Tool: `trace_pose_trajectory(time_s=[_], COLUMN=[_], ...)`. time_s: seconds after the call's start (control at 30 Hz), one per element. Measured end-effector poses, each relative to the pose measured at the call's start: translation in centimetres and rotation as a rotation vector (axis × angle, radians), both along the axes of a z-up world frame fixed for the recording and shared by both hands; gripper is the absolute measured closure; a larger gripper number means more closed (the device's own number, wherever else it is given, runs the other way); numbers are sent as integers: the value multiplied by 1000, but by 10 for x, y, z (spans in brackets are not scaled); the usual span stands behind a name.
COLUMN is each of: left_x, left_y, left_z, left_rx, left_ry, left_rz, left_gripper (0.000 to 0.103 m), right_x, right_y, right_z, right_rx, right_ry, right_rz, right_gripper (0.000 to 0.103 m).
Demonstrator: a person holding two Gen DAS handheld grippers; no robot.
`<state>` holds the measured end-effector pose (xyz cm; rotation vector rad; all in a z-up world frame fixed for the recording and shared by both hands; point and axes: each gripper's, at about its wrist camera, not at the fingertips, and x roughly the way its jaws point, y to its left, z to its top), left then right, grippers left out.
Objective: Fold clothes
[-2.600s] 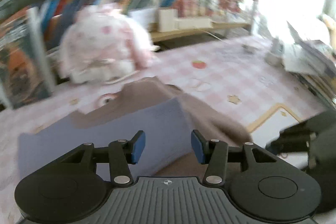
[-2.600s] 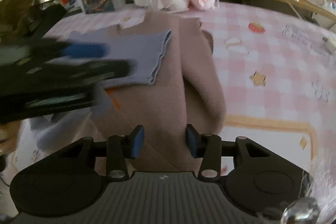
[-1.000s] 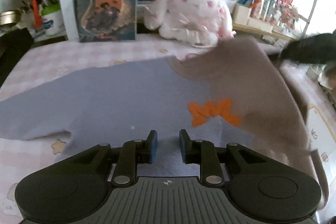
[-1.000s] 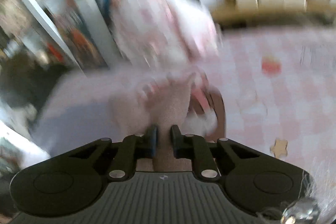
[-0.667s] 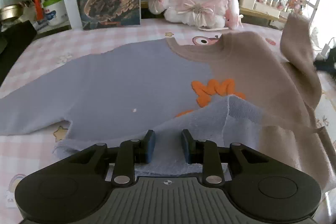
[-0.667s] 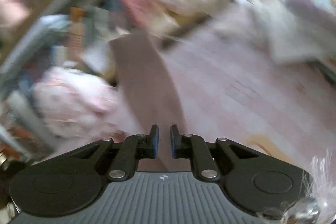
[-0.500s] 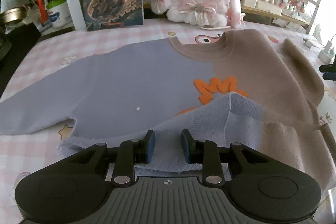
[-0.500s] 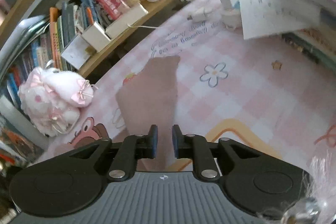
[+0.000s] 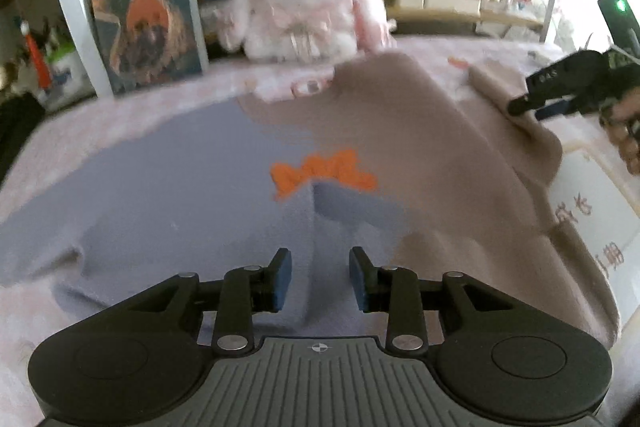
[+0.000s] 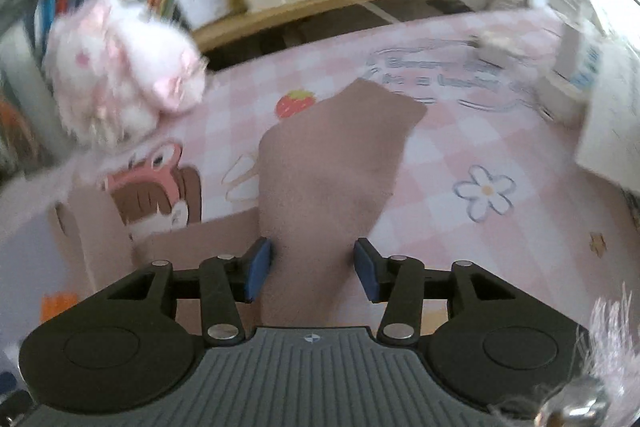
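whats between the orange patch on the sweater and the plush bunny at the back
In the left wrist view, the sweater's brown upper chest and neckline, then a strip of pink tablecloth, lie between the orange patch and the plush bunny.

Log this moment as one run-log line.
left tool: open over sweater hem | right tool: open over brown sleeve | sweater flat, hem turned up

Brown sleeve (image 10: pixel 324 167) between parted fingers (image 10: pixel 258 263)
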<state>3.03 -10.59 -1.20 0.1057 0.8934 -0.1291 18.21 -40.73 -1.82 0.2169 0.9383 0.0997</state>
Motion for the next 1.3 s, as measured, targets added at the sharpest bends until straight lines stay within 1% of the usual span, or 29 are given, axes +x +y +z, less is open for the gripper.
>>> trace_pose_trajectory(time_s=[0.03, 0.07, 0.1, 0.17, 0.27, 0.3, 0.33, 0.43, 0.47, 0.5, 0.53, 0.57, 0.6, 0.67, 0.7, 0.73, 0.83, 0.93, 1.0, 1.07, 1.17, 1.23, 1.3], left_x=[0, -1, -2, -3, -2, -1, -1, 0, 0, 1, 1, 2, 2, 1, 1, 0, -9, -23, -34, -46, -71, -87, -101], left_y=[-3, -5, -6, -7, -5, -7, -8, -11, -12, -11, -11, -10, -11, -13, -14, -15, -16, -10, -4, 2, 15, 24, 33], left_z=[-3, -6, -7, -6, -6, -6, -6, -6, -6, -6, -6, -6, -6, -5, -5, -4, 7, 29, 42, 53, 65, 66, 61], left_rx=[1, 5, 10, 12, -3, 0, 2, 19, 23, 22, 21, 22, 27, 39, 40, 43, 42, 6, -23, -42, -64, -66, -37], left_ry=[15, 22, 20, 19, 24, 23, 22, 23, 24, 25, 25, 26, 25, 22, 21, 17, -32, -98, -133, -164, -191, -184, -160], left_rz=[5, 12, 17, 23, 28, 29, 31, 27, 23, 22, 21, 18, 13, 5, 7, 13, 45, 82, 107, 142, 220, 273, 316], left_gripper=[71, 71, 70, 70, 70, 70, 70, 69, 69, 69, 69, 71, 73, 96, 97, 99, 100, 100, 100, 103, 103, 103, 103], right_x=[2, 1, -1, -8, -40, -53, -66, -90, -95, -101, -103, -105, -108, -114, -117, -120, -120, -124, -123, -122, -119, -118, -119], right_y=[6, 11, 15, 12, -18, -27, -37, -42, -44, -46, -47, -48, -49, -48, -45, -41, -20, 2, 15, 23, 31, 36, 39], right_z=[-1, -1, 1, 5, 19, 20, 21, 7, 4, 2, 3, 4, 7, 15, 21, 27, 40, 48, 49, 46, 36, 27, 18], right_rx=[-21, -32, -52, -36, 31, 63, 93, 102, 105, 108, 109, 111, 121, 124, 119, 114, 108, 69, 57, 64, 72, 51, 31], right_ry=[-1, -8, -13, -21, -120, -113, -104, -11, -8, -5, 2, 8, -2, -35, -62, -88, -136, -190, -195, -177, -136, -107, -82], right_rz=[41, 83, 107, 87, -157, -236, -309, -318, -320, -321, -314, -305, -286, -242, -204, -164, 22, 210, 288, 331, 377, 401, 418], right_gripper=[79, 82, 87, 88, 89, 89, 88, 86, 84, 77, 67, 64, 62, 62, 62, 62, 61, 60, 59, 59, 59, 59, 59])
